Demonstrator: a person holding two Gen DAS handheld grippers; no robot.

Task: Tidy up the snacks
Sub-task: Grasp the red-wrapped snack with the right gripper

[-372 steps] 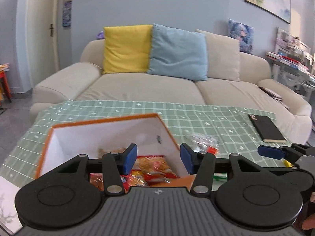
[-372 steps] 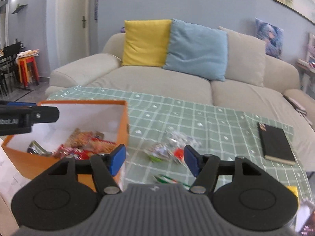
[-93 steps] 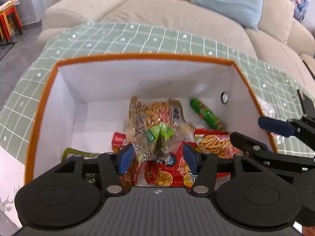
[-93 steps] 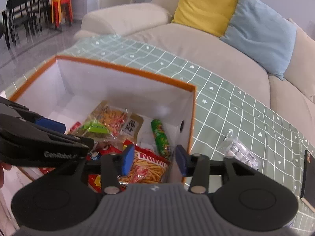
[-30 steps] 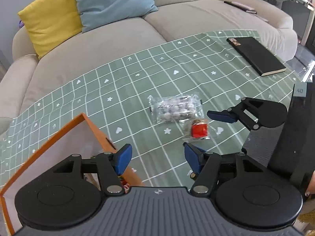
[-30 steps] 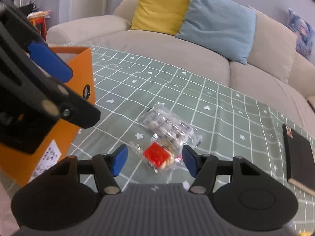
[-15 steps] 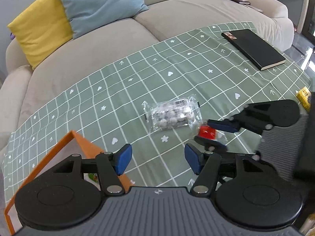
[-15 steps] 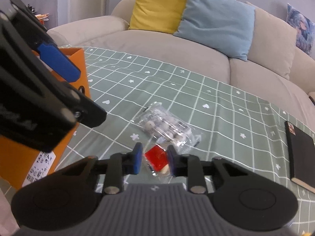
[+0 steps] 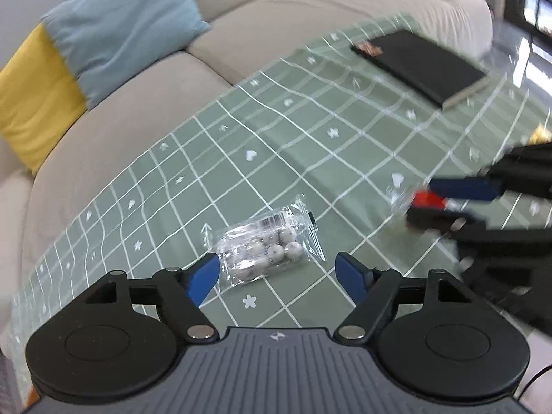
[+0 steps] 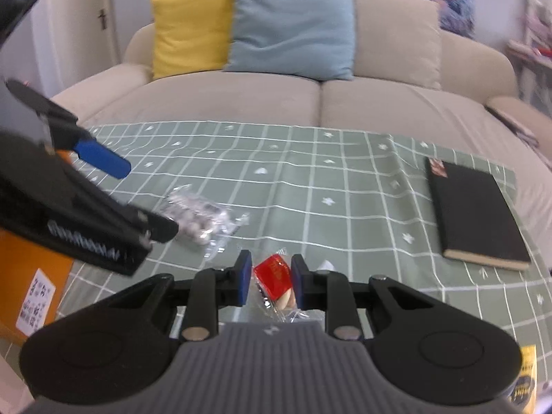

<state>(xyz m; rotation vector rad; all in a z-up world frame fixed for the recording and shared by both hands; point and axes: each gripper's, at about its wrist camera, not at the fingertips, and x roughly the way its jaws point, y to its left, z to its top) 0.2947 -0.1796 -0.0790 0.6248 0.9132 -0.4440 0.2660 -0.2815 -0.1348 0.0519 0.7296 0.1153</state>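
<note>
Right gripper (image 10: 268, 282), low in the centre of its view, pinches the small red-labelled snack packet (image 10: 274, 277), presumably bound for the orange box (image 10: 24, 269) at lower left, while the left gripper (image 9: 277, 274) hangs wide apart over the clear bag of pale round sweets (image 9: 265, 246).

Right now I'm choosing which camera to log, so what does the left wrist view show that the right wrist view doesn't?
Only the left wrist view shows the left gripper open above the clear bag of white balls. Only the right wrist view shows the orange box and the right gripper shut on the red snack packet from behind. Both show that bag, the black notebook, the green tablecloth and the sofa cushions.
</note>
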